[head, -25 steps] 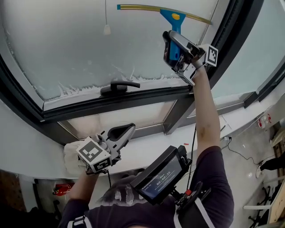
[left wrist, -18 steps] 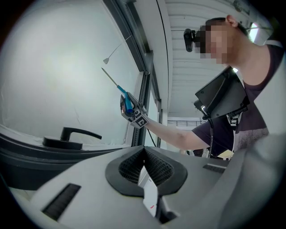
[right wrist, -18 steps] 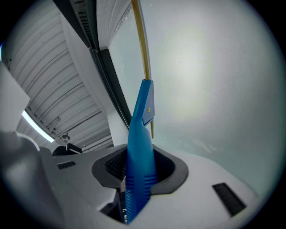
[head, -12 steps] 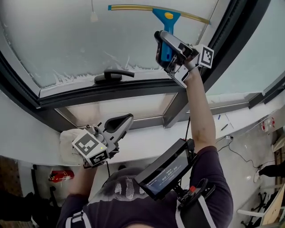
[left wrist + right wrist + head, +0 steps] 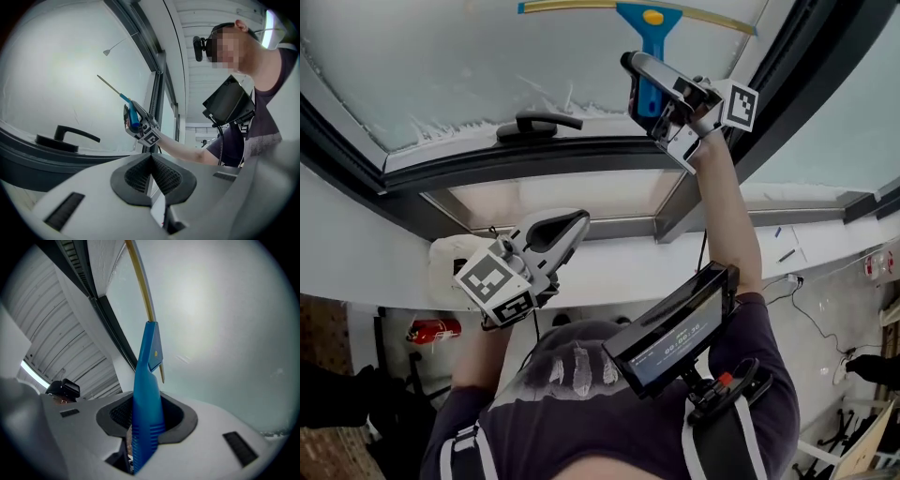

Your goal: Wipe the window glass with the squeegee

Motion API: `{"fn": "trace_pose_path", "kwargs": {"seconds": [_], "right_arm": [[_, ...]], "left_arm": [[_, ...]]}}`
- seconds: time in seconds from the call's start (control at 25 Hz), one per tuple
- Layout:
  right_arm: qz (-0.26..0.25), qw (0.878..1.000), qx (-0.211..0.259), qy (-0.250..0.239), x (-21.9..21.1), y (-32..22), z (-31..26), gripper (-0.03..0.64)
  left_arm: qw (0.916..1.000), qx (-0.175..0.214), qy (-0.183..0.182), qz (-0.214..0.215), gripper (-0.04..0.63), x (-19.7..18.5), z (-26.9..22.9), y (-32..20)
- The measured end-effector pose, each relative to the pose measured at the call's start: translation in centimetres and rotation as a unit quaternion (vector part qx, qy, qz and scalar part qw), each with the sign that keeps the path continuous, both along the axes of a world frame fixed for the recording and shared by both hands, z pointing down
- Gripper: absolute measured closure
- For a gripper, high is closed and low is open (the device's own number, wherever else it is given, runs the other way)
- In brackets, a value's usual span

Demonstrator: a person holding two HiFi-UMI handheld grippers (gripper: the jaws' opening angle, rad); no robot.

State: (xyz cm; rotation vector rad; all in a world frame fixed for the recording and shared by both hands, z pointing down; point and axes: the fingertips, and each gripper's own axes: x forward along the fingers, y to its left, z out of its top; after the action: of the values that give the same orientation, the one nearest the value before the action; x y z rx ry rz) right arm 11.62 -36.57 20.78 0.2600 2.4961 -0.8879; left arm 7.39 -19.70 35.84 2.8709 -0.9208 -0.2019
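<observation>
Frosted window glass (image 5: 441,66) fills the background. On the right gripper (image 5: 146,423) the jaws are clamped on the squeegee (image 5: 147,380), pads pressing both sides of its blue handle low down. From them the handle rises to a yellowish blade lying along the glass, high on the pane. The left gripper (image 5: 152,174) has its jaws closed together on nothing and hangs low by the white sill (image 5: 619,277), well apart from the squeegee. A black window handle (image 5: 534,125) sits at the pane's lower edge, above the dark frame (image 5: 581,159)
</observation>
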Motion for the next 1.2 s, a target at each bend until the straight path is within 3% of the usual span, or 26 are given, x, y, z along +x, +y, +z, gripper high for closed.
{"fn": "trace_pose_path", "kwargs": {"seconds": [0.6,0.84,1.2], "right_arm": [[-0.001,1.000,-0.025,-0.013,-0.6,1.4,4.6,0.503],[0.013,0.999,0.045,-0.009,-1.3,5.1,2.7,0.503],[0.066,0.994,0.086,0.008,1.7,10.8,0.8,0.505]], "left_arm": [[0.9999,-0.012,0.007,0.000,0.588,-0.3,1.4,0.3],[0.9997,-0.008,0.018,-0.013,0.588,-1.7,0.7,0.5],[0.9995,0.005,0.027,-0.014,0.588,-2.3,0.2,1.5]]}}
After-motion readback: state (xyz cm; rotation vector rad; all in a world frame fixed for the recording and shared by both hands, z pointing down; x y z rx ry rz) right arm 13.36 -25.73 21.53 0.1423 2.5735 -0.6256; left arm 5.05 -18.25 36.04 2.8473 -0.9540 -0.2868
